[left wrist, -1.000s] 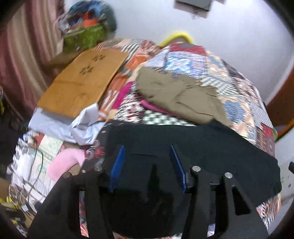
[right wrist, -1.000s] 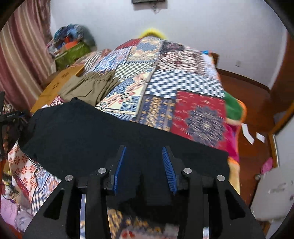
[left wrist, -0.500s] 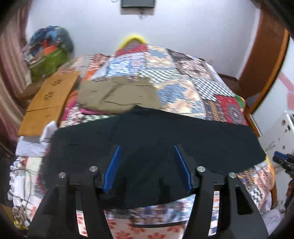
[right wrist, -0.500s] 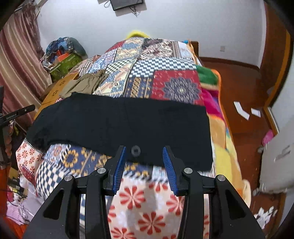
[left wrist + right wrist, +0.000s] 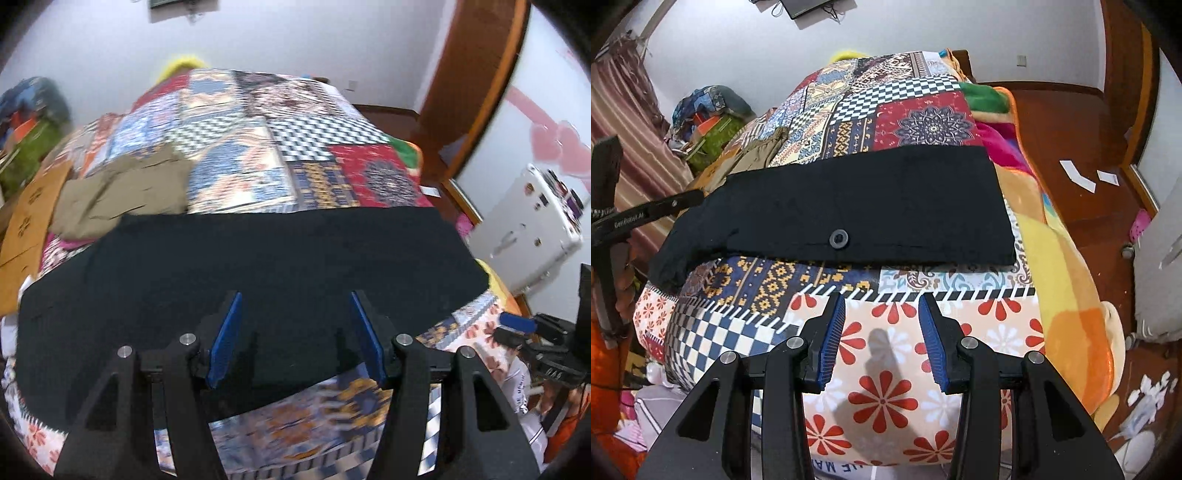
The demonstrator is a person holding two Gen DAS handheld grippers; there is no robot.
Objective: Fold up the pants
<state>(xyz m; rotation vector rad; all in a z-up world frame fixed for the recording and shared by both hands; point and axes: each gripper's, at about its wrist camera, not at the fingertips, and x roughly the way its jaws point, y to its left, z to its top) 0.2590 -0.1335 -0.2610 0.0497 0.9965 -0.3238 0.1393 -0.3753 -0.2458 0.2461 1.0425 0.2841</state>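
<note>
Off to the far left of my left tongs (image 5: 295,332) I see a tan cardboard sheet (image 5: 26,218), and just right of it a crumpled khaki garment (image 5: 122,195) on the patchwork quilt (image 5: 258,147). The black pants (image 5: 258,258) lie stretched flat across the near end of the bed, directly under and ahead of my left tongs, whose blue pads (image 5: 225,339) stand spread over the cloth with nothing pinched between them. Far right of them stands a white case (image 5: 528,229). My right tongs (image 5: 882,332) are also spread and empty, hovering over the red-flower panel (image 5: 882,398) of the quilt, short of the pants (image 5: 868,206). Those lie just beyond the tips as a folded black band, its button (image 5: 839,238) ahead and slightly left of the jaws. Right of these tongs the orange blanket edge (image 5: 1071,295) drops toward the wooden floor (image 5: 1071,140).
</note>
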